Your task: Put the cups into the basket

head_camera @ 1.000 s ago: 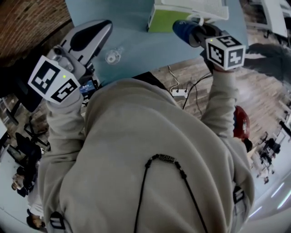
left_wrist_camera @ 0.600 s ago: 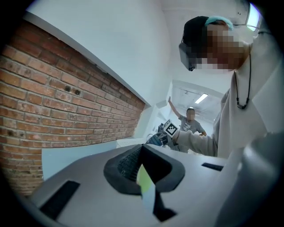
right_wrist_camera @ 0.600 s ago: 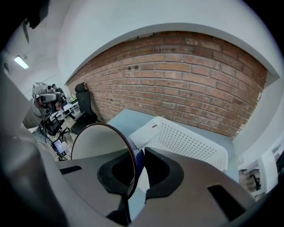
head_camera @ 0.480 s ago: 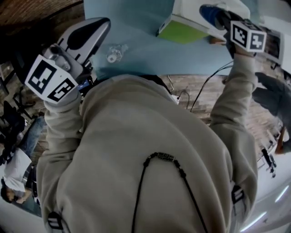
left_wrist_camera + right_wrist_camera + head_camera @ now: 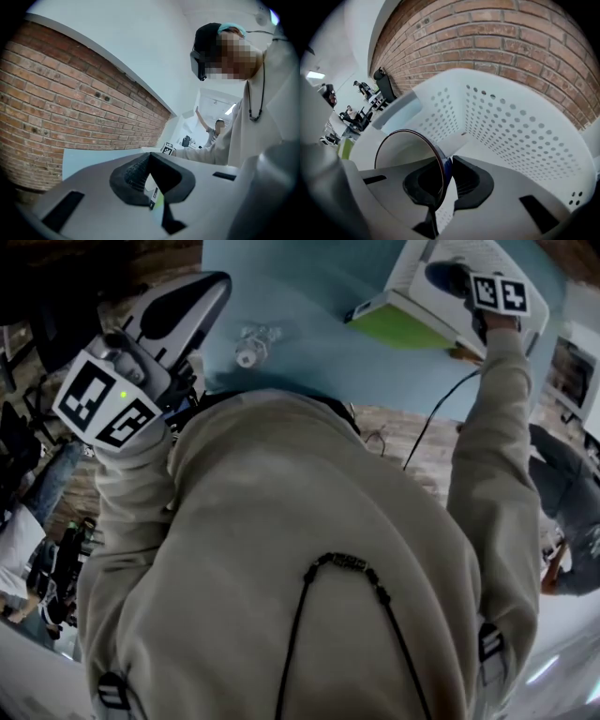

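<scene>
A blue cup (image 5: 444, 276) with a white inside (image 5: 401, 152) hangs low inside the white perforated basket (image 5: 511, 131), and my right gripper (image 5: 445, 174) is shut on its wall. In the head view that basket (image 5: 405, 282), green on its near side, stands at the far right of the blue table (image 5: 319, 287), with my right gripper (image 5: 461, 282) reaching into it. A clear glass cup (image 5: 251, 343) lies on its side on the table to the left. My left gripper (image 5: 217, 285) is held up at the table's left edge, apart from the glass; its jaws (image 5: 150, 157) are shut on nothing.
A brick wall (image 5: 497, 37) runs behind the basket. A cable (image 5: 433, 423) trails over the wooden floor below the table's near edge. Chairs and people (image 5: 37, 549) are at the left, and another person (image 5: 572, 484) is at the right.
My right gripper has carried the blue cup up and to the right in the head view, over the rim and down into the basket. The left gripper has barely shifted.
</scene>
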Demonstrator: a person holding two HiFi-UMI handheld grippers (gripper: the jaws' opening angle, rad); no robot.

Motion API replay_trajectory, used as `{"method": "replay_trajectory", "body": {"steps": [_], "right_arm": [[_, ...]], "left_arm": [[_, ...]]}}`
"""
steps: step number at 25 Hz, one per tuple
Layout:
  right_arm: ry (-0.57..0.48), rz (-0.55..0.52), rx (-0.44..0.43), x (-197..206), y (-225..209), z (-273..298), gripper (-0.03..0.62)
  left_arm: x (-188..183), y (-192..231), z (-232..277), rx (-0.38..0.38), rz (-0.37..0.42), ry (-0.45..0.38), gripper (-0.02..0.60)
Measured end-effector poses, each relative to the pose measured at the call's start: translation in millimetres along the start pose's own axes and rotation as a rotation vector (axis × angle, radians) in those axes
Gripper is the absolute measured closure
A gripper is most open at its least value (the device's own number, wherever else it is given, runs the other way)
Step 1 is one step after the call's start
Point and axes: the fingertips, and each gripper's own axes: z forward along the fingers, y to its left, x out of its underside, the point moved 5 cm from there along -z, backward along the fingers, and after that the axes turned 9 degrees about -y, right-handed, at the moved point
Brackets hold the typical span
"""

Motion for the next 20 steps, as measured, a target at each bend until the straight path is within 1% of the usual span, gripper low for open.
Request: {"method": "replay_trajectory", "body": {"steps": [3, 7, 10, 16, 20], "right_arm": [[0.058, -0.022, -0.007, 11.3, -5.8, 24.0, 0.553], [0.105, -0.016, -0.019, 26.3, -11.0, 49.1, 0.553], [0.124, -0.025, -0.015, 35.6, -15.5, 61.7, 0.553], [0.143, -0.006, -0.044, 48.6, -12.8, 80.3, 0.553], [0.187, -0.004, -0.089, 60.3, -9.0, 93.2, 0.551]], "left_arm": [[3.8, 1.6, -3.0, -0.018, -0.014, -0.013, 0.584], [10.0, 0.0, -3.4, -0.032, -0.021, -0.006, 0.584], [12.2, -3.8, -2.0, -0.039, -0.015, 0.006, 0.584], [15.6, -8.9, -1.9, -0.053, -0.016, 0.016, 0.584], [20.2, -10.7, -3.1, -0.063, -0.017, 0.024, 0.584]]}}
